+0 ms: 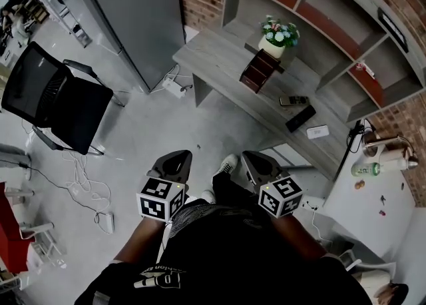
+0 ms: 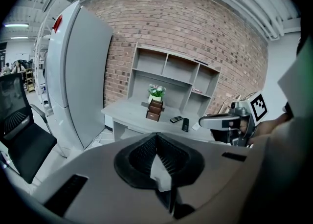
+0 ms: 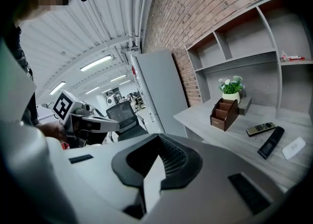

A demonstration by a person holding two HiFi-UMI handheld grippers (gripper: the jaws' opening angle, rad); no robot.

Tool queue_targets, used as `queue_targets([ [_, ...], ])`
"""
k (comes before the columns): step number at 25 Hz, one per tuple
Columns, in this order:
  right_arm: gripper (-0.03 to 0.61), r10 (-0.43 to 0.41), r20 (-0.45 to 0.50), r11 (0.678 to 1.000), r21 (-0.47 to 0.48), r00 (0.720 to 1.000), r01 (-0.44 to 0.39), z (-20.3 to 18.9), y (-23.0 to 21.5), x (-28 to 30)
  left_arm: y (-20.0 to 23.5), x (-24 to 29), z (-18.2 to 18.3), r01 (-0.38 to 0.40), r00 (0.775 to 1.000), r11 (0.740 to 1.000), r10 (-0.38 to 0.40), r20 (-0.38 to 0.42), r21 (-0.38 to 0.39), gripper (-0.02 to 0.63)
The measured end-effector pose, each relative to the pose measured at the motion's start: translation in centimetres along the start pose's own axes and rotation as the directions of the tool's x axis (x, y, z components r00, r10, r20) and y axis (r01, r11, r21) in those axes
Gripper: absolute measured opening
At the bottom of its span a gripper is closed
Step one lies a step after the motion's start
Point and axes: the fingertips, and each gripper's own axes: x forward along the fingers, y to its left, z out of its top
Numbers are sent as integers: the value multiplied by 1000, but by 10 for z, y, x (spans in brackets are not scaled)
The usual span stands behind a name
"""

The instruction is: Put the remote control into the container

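1. Nothing is done yet: the black remote control (image 1: 301, 118) lies flat on the grey desk (image 1: 219, 57) in the upper right of the head view, with a second, lighter remote (image 1: 293, 100) just beside it, and neither one is in the container
2. The container (image 1: 258, 70), a brown wooden organiser, stands on the same desk up and left of the two remotes, right by the flower pot (image 1: 278, 36); from the right gripper view its slots look empty, though that's a far-off read
3. The left gripper (image 1: 176, 158) sits low in the middle of the head view, over bare floor and well apart from the desk; its own view shows the jaws pressed together with nothing between them
4. The right gripper (image 1: 253, 160) is just right of it, jaws likewise pressed together and empty; the remotes show only far off at the right edge of its view
5. So the whole job looks to be ahead: close in on the desk, spread a pair of jaws, pinch a remote, carry it across and drop it into a slot
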Motion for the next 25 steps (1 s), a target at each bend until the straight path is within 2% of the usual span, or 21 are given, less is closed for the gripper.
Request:
queue_targets([
  [10,8,-55,56,996,75,997,51,50,-71,40,22,59,65,13,1000,995,-12,-10,102,6],
  [19,8,-175,100,975,154,980,158,84,-159,33,4,138,117,117,993,980,-110,-51,162,6],
  [25,8,-265,136,948,216,955,233,87,-221,19,-3,201,140,166,984,964,-149,-96,209,6],
])
